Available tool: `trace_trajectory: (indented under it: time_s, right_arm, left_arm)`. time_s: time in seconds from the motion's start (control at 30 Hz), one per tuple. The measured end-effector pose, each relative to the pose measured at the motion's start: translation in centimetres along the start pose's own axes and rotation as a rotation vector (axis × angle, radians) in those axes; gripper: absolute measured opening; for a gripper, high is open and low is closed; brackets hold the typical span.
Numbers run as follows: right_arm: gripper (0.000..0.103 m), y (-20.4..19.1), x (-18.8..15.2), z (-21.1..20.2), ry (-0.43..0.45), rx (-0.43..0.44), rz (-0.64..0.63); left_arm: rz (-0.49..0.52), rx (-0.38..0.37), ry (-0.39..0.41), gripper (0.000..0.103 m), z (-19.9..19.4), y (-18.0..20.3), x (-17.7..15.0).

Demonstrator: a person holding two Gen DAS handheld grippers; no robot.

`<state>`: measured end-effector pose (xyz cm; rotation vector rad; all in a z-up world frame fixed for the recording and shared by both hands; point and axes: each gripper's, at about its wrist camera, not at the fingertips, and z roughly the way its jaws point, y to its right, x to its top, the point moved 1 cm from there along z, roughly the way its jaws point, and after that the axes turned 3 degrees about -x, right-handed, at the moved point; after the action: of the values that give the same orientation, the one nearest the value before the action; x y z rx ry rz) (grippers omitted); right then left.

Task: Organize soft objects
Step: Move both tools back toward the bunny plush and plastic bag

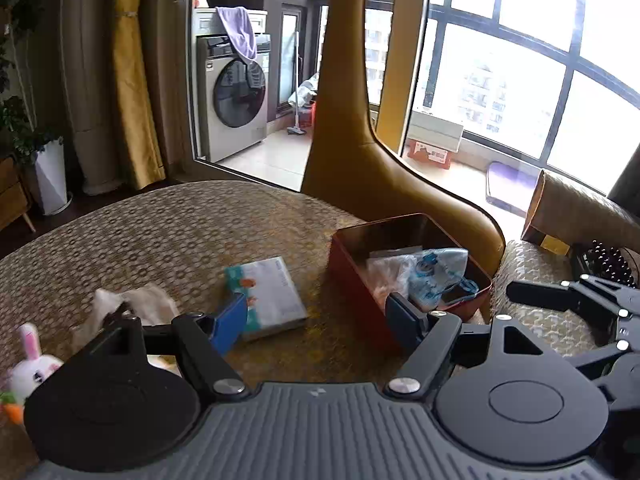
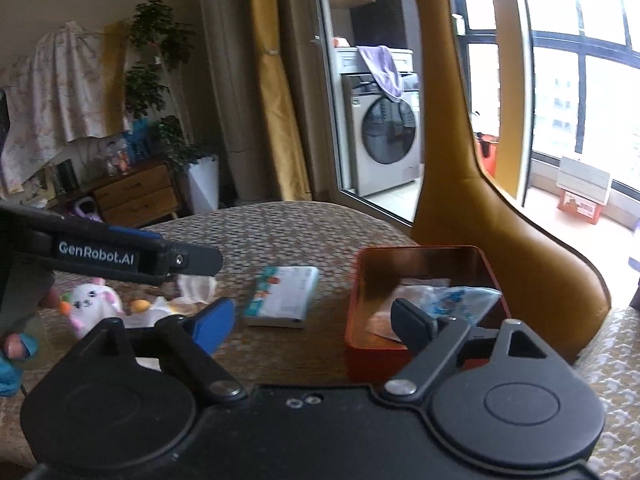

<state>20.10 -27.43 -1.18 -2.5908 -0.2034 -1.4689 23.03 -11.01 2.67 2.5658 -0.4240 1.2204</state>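
Next, with both the left gripper [image 1: 316,320] and right gripper [image 2: 312,320] spread and empty, the pack [image 2: 282,296] should be gripped across its short sides and lowered flat into the tin [image 2: 420,256].

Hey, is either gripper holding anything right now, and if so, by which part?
Nothing is held. The left gripper and the right gripper both stand open and empty above the table.

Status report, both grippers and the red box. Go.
Left gripper open, empty. Right gripper open, empty. Red box holds plastic packets; tissue pack, plush rabbit outside. Nothing blocking.
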Motion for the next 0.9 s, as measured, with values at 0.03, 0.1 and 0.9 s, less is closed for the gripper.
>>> trace_trajectory:
  time_s: [0.03,0.1,0.9]
  right_arm:
    - [0.088,-0.4,0.1,-0.1,0.002,0.008,-0.004]
    - [0.090,-1.4,0.1,-0.4,0.010,0.024,-0.011]
    - [0.097,-9.7,-3.1,1.6,-0.044,0.155,-0.016]
  left_arm:
    - [-0.003,0.006,0.002,0.076,-0.6,-0.6,-0.4]
    - [-0.009,0.022,0.010,0.080,-1.6,-1.7,-1.2]
    - [-0.120,0.228,0.074,0.094,-6.4,-13.4,-10.5]
